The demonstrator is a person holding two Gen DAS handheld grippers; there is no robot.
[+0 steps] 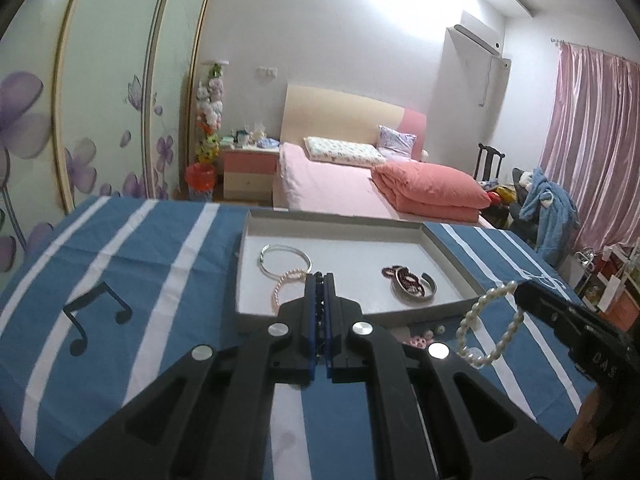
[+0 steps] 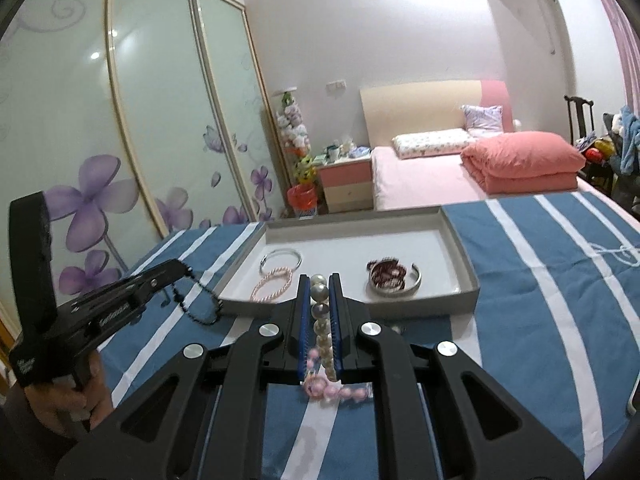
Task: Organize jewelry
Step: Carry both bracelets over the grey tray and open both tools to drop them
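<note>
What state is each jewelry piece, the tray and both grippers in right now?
Left gripper: shut on black beaded bracelet, lifted.
Right gripper: shut on large white pearl bracelet, lifted.
Shallow grey tray: open, on striped blue cloth.
Silver bangle: flat in tray.
Pink pearl bracelet: flat in tray.
Silver cuff: in tray beside dark red ornaments.

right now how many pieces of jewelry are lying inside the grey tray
4: a thin silver bangle at far left, a pink pearl bracelet just in front of it, a dark red beaded bracelet at right, and a wide silver cuff around it. Smaller pieces may be hidden.
</note>
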